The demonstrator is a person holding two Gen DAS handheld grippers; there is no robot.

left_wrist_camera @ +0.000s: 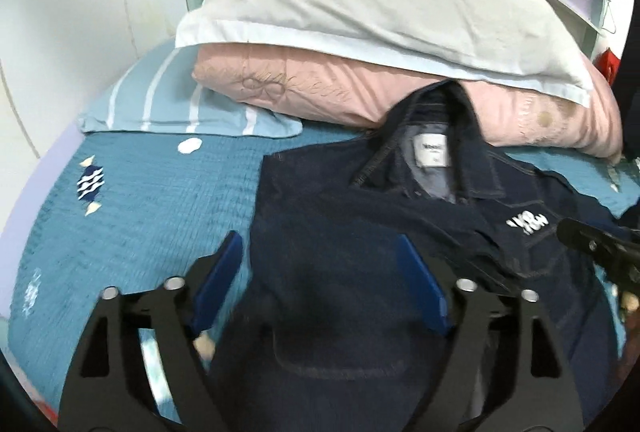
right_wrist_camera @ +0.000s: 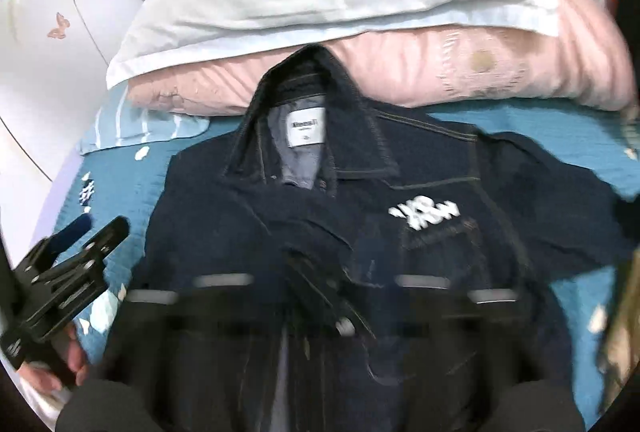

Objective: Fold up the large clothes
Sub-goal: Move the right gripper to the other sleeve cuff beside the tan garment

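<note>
Below, stiff dark denim jacket (left_wrist_camera: pixel 340 272) flat on quilted bedspread (left_wrist_camera: pixel 140 212), both grippers' jaws wide apart.

Both wrist views overlook jacket (left_wrist_camera: pixel 352 272), angled down.

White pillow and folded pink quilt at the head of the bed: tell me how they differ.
The white pillow is plain, smooth cloth with a flat flanged border; the folded pink quilt is stitched, with an embroidered bow pattern. The pillow lies on top; the quilt lies beneath it and juts out in front. The collar of the dark denim jacket leans against the quilt, not the pillow. Both are soft bedding stacked at the head of the bed, above the teal bedspread.
</note>
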